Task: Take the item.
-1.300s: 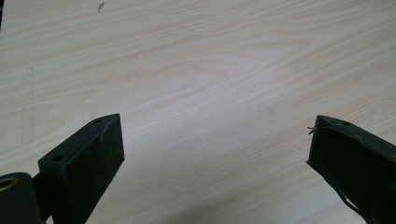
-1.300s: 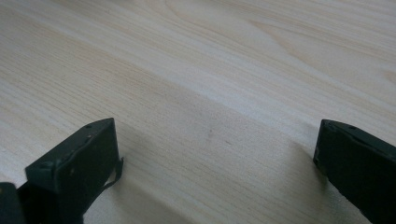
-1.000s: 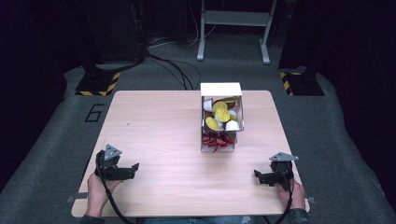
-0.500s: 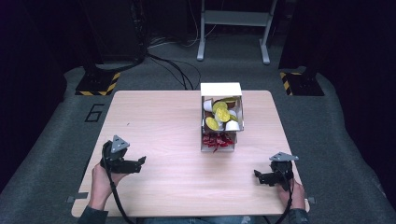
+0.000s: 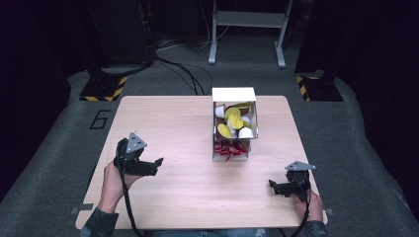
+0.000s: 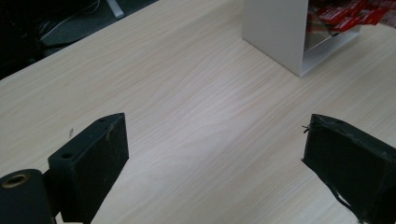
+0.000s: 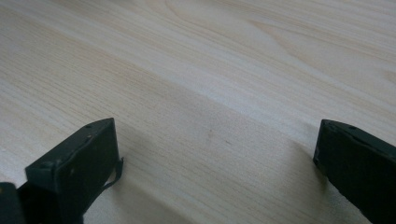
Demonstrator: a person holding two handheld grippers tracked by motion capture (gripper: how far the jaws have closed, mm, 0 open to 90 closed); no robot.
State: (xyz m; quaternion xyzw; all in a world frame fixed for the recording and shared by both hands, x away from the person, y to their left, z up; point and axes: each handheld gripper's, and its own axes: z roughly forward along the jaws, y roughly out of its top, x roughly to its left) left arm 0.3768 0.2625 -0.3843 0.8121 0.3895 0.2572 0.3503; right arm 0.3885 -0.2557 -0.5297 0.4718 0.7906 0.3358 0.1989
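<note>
Nothing done yet, apparently. Centre frame on the pale wooden table [image 5: 173,123]: white two-tier cardboard box [image 5: 234,95], untouched, holding yellow and white pods [image 5: 232,118] above, perhaps red packets [image 5: 228,148] below. Lower left, left gripper [image 5: 153,165] spread, empty; lower right, right gripper [image 5: 274,187] likewise.

A two-tier box [image 5: 234,94] stands on the tabletop [image 5: 168,118], right of centre toward the far edge. Pods [image 5: 233,120] lie in its upper compartment, packets [image 5: 230,148] in the lower. The left hand-held gripper [image 5: 154,167] sits near-left, the right hand-held gripper [image 5: 274,187] near-right, both well apart from the box.
</note>
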